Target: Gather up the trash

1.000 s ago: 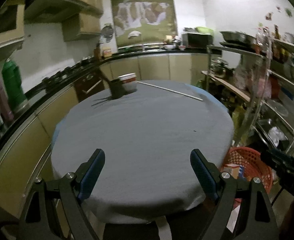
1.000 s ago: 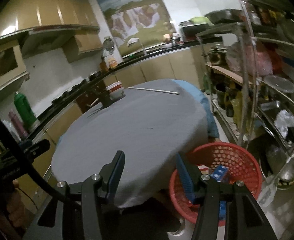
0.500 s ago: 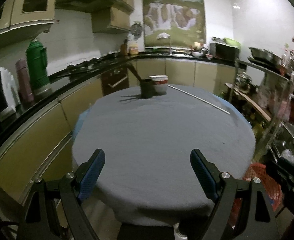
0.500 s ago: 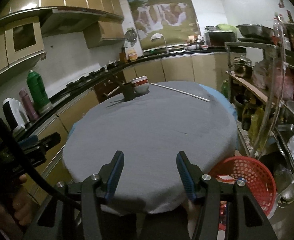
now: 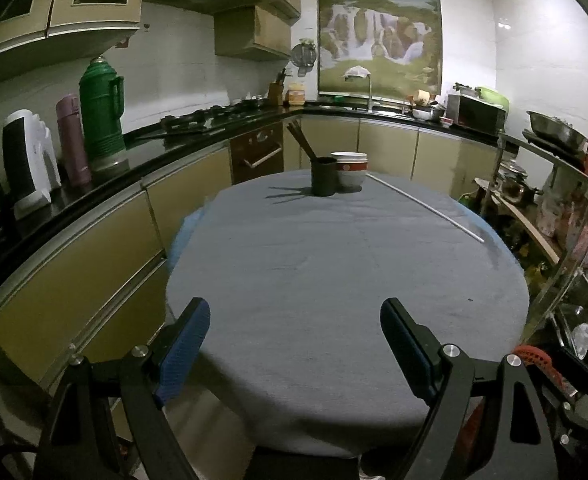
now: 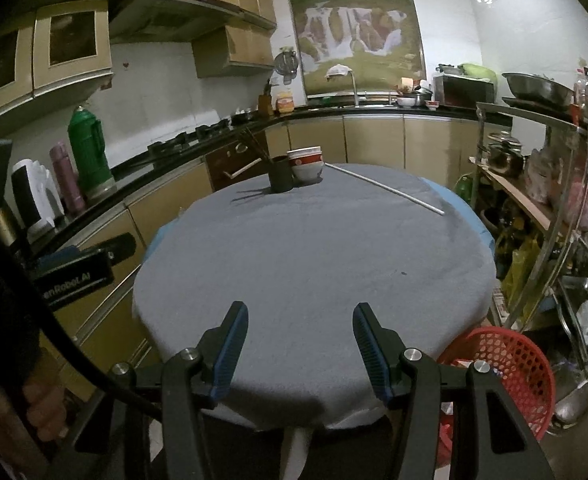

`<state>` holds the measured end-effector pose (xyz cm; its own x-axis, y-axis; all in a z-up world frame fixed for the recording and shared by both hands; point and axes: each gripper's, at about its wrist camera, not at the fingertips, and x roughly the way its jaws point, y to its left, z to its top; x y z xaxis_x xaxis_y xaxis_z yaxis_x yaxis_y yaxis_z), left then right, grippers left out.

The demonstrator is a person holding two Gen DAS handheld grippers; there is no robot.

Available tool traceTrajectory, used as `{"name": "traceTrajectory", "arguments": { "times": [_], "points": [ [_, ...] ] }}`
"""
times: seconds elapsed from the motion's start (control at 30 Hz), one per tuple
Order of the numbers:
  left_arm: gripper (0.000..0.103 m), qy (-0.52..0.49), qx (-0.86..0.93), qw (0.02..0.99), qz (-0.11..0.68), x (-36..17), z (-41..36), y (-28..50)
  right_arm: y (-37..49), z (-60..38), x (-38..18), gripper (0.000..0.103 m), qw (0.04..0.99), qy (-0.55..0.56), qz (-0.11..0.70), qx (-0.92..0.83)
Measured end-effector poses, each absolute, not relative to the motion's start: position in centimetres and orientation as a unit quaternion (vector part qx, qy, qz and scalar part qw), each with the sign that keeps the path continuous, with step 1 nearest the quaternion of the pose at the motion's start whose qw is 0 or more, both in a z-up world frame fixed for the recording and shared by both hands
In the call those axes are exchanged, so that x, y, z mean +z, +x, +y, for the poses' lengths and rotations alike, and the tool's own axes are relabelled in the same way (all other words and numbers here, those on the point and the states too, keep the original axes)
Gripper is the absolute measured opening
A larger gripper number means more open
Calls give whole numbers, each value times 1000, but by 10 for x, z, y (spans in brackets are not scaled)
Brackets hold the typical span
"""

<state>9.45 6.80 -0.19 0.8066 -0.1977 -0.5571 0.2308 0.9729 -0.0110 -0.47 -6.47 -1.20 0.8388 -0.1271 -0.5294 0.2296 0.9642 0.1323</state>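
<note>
Grey-clothed tabletop [image 5: 345, 264] under left tongs [image 5: 295, 322], spread, holding nothing; red basket [image 5: 533, 356] peeks at right edge. Right view: right tongs [image 6: 300, 322] apart, nothing between; basket [image 6: 509, 364] beside tabletop, trash inside.

Both grippers pointed forward and slightly down, side by side: the left gripper [image 5: 294, 332] gaped wide, the right gripper [image 6: 299, 334] narrower, both empty.

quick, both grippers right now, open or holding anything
left gripper: open, jaws wide, nothing between them
right gripper: open, jaws narrower, nothing held
</note>
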Motion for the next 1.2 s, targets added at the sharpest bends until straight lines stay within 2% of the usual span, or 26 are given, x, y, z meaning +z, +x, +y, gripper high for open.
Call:
{"name": "traceTrajectory", "arguments": {
  "times": [1.2],
  "points": [
    [87,36,-105,955,275,-2,68,84,-10,-63,-12,59,957,98,254,-103]
  ]
}}
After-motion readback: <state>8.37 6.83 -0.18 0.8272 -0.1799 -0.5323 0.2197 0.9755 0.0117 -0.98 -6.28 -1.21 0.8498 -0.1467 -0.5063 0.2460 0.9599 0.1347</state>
